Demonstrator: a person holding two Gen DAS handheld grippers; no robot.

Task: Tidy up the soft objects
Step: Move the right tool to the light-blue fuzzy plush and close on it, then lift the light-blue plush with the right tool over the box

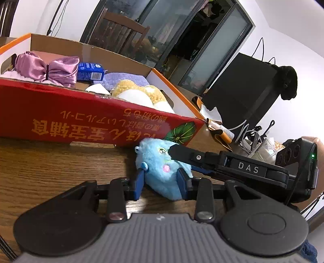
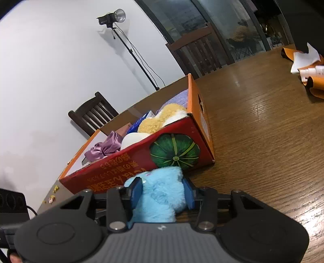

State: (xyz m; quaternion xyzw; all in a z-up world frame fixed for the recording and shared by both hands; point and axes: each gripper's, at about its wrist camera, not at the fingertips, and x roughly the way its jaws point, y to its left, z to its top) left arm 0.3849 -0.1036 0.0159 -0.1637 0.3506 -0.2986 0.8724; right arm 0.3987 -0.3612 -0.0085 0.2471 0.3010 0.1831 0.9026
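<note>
Each claw consisted of a grey ribbed housing flanked by two black round discs, with black linkage bars fastened by silver screws. The left claw (image 1: 161,183) and right claw (image 2: 162,190) carried blue finger pads (image 1: 138,187). Seen from the left wrist, the right unit bore a "DAS" marking, a green indicator light and a black cable.

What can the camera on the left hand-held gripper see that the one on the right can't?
Only the left view shows the other hand-held gripper reaching in, a black box and tangled cables. Only the right view shows a lamp on a stand and small scraps on the table. Both show the blue plush toy between blue fingers, the red cardboard box, the purple satin pouch and the tan plush inside it.
</note>
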